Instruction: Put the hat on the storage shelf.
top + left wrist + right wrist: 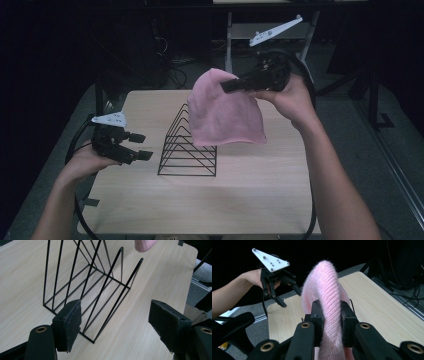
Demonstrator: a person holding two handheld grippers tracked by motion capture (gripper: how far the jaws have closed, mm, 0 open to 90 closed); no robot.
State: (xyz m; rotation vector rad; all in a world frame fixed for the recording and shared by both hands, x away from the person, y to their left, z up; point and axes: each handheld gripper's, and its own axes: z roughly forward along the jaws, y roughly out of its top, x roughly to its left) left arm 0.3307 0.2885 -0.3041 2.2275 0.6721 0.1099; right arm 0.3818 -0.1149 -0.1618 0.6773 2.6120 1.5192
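Carry step: right tool (231, 85) pinching pink knit hat (225, 112), lifted over wire rack (190, 145). Left tool (142, 146) spread, at rack's 9 o'clock. Next, likely: lower hat onto rack, avoid snagging.

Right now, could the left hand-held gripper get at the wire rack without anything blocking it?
Probably yes. The left hand-held gripper is open beside the black wire rack, with bare table between them. The pink knit hat hangs higher up in the right hand-held gripper.

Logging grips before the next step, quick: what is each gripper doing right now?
Left gripper: open, holding nothing, beside the wire rack.
Right gripper: closed on the pink hat, lifted above the table.
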